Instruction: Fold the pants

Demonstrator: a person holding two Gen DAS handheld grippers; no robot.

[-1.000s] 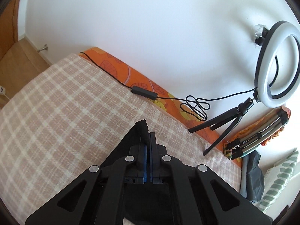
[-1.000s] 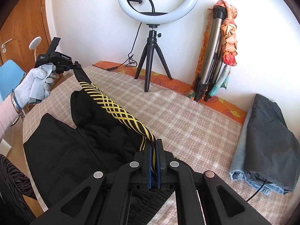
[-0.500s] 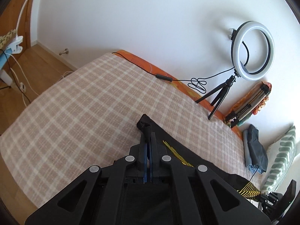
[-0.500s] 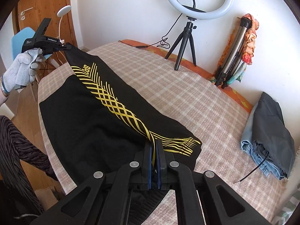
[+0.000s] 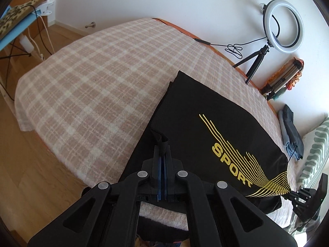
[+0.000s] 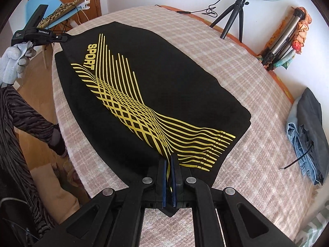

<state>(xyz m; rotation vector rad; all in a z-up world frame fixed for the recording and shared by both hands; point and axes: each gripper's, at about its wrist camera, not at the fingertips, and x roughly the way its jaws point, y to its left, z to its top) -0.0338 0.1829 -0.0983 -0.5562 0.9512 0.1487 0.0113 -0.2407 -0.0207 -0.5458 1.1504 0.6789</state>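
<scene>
Since half a second ago, the black pants (image 6: 148,78) have gone from sagging in loose folds between the two tools to lying stretched and nearly flat across the bed, and both cameras now sit higher above it. The left gripper (image 5: 162,154) has its fingers pressed together on a bunched tab of black fabric at one end of the garment; in the right wrist view it appears at the far left, held by a hand in a white glove (image 6: 14,61). The right gripper (image 6: 168,164) is likewise clamped shut, pinching the opposite edge where the yellow lines converge. Between them the cloth looks taut, smooth and matte black, printed with a sweep of crossing yellow lines (image 6: 131,107) and the word "SPORT" (image 5: 230,164). The pants lie on the pink-and-white checked blanket (image 5: 86,78), toward its near edge. A ring light (image 5: 282,25) on a small tripod stands by the wall, and a pile of grey and blue clothing (image 6: 306,131) lies apart from the pants on the bed.
</scene>
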